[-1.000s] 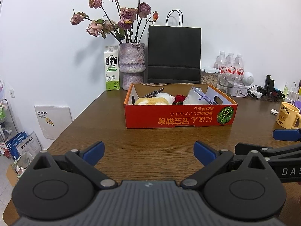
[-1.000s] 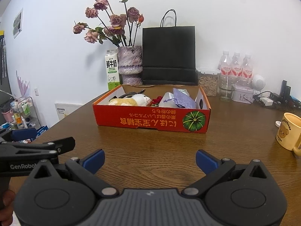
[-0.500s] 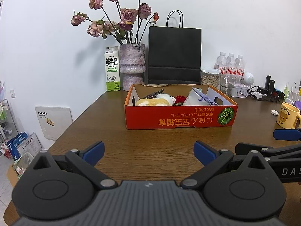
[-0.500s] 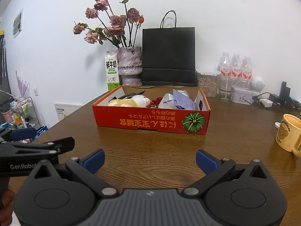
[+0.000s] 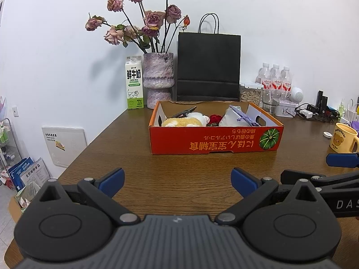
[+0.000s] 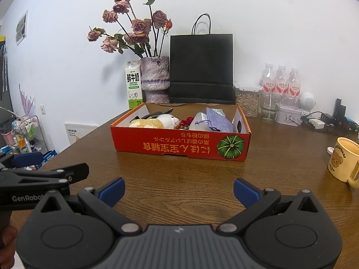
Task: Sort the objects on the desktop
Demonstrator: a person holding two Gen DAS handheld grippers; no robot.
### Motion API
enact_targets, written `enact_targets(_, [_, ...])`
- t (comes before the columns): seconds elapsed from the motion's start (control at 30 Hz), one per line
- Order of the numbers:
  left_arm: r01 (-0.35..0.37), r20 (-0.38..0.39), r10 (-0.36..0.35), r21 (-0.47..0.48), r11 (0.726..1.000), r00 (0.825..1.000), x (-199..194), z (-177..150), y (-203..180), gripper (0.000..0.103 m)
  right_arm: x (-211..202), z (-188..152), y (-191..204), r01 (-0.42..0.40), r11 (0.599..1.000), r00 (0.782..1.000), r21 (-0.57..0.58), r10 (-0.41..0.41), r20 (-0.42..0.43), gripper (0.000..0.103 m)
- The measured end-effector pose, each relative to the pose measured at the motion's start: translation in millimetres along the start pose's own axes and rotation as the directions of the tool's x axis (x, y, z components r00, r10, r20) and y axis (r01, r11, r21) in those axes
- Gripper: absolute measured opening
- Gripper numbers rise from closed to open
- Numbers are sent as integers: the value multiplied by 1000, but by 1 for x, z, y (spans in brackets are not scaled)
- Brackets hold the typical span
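Both claws are held low over the near edge of the brown wooden table (image 5: 139, 157), side by side and well short of the work. The left gripper (image 5: 177, 182) is seen with its blue-tipped fingers spread wide and nothing between them; the right gripper (image 6: 179, 189) is likewise spread wide and empty.

The coming move is judged to turn on one relation: the shallow red cardboard box printed with orange characters and a green pumpkin (image 5: 215, 140) lies straight ahead of both claws, well apart from them, with its long axis running across the view, so that its printed long wall is presented to the fingers. In the left wrist view the box is placed slightly right of centre; in the right wrist view (image 6: 181, 145) it is almost centred, so neither hand is judged clearly nearer.

The things to be sorted are gathered inside the box: a tan and white plush toy (image 5: 185, 121) towards the left, a dark pen (image 5: 182, 113) slanted behind it, something small and red (image 5: 215, 118) in the middle, too small to be identified, and a lilac drawstring pouch (image 6: 218, 120) laid against a pale packet towards the right. A yellow bear-printed mug (image 6: 343, 162) is set on the table to the right, well apart from the box.
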State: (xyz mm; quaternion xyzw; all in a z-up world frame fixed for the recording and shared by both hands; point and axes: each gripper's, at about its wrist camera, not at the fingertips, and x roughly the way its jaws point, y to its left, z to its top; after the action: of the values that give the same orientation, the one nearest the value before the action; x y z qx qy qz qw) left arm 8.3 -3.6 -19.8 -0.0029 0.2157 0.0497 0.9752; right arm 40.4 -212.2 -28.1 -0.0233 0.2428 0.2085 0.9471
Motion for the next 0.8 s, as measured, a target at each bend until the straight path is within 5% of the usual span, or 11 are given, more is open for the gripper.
enact_targets(0.8, [-5, 8, 5, 4, 1000, 1000, -4, 1, 0, 103, -2, 2, 0, 3, 1000, 1000, -3, -3, 2, 103])
